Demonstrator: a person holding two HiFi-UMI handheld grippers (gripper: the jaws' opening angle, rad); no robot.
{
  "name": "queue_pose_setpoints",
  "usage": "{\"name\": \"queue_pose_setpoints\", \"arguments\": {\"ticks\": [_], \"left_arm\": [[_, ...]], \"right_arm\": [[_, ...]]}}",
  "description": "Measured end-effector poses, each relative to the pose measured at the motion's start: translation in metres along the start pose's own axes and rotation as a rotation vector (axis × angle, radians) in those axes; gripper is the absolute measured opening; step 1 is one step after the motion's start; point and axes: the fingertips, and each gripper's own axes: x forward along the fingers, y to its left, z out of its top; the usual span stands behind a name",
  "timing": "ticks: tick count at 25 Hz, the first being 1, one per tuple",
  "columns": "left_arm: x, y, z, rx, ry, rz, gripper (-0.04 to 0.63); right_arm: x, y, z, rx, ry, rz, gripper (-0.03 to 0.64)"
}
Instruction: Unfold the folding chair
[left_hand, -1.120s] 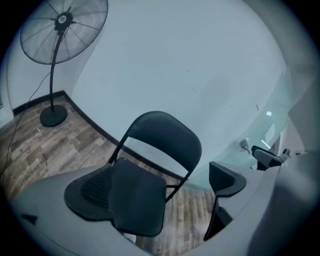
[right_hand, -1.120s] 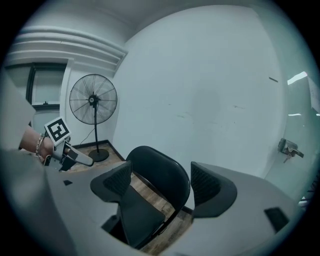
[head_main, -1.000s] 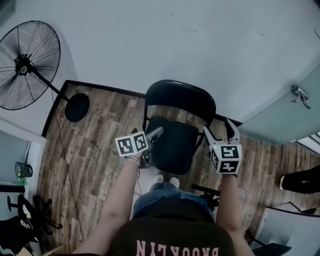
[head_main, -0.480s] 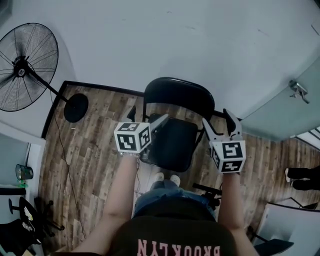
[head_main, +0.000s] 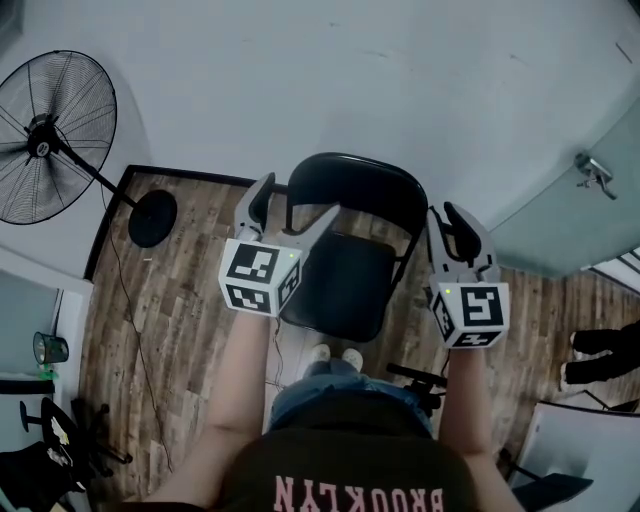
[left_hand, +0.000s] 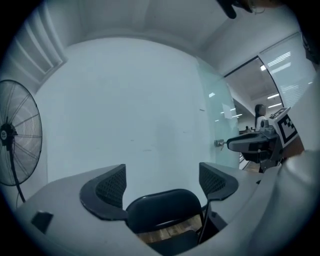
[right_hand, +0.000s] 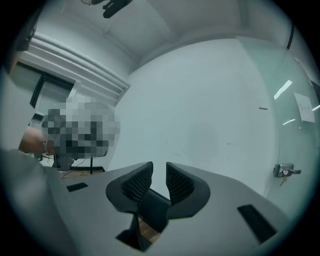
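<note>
The black folding chair with a padded seat and curved backrest stands opened out on the brown wood-plank floor. Its back is turned to the pale blue-grey wall, and the person's white shoe tips are just in front of the seat.

The left gripper is held above the chair's left side. Its jaws are wide apart though they have just been closing a little. Nothing is between them, and in the left gripper view the backrest shows beyond the gap of the left gripper.

The right gripper hangs by the chair's right edge. Its jaws have just been closing and are drawn nearly together, with only a narrow slit and nothing pinched. In the right gripper view a dark corner of the chair lies below the right gripper.

A black pedestal fan with a wire cage stands well to the left, its round base apart from the chair. On the right, a frosted glass door carries a metal handle.
</note>
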Motion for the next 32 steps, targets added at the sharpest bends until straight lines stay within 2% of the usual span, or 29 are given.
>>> {"name": "queue_pose_setpoints", "arguments": {"ticks": [3, 6, 7, 12, 19, 32], "left_arm": [[-0.007, -0.001, 0.017, 0.050, -0.064, 0.031, 0.325], [-0.014, 0.000, 0.033, 0.116, -0.127, 0.086, 0.042], [-0.016, 0.000, 0.037, 0.135, -0.138, 0.093, 0.002], [-0.015, -0.004, 0.038, 0.163, -0.135, 0.095, 0.002], [-0.020, 0.001, 0.045, 0.190, -0.150, 0.138, 0.002], [-0.023, 0.000, 0.065, 0.221, -0.185, 0.167, 0.002]], "right_arm": [[-0.006, -0.001, 0.014, -0.019, -0.047, -0.006, 0.041], [-0.012, -0.004, 0.024, -0.020, -0.078, -0.010, 0.006], [-0.013, -0.005, 0.026, -0.024, -0.083, -0.011, 0.003], [-0.015, -0.008, 0.031, -0.070, -0.094, -0.020, 0.003], [-0.015, -0.012, 0.034, -0.051, -0.108, -0.023, 0.003], [-0.019, -0.022, 0.037, -0.036, -0.130, -0.035, 0.003]]}}
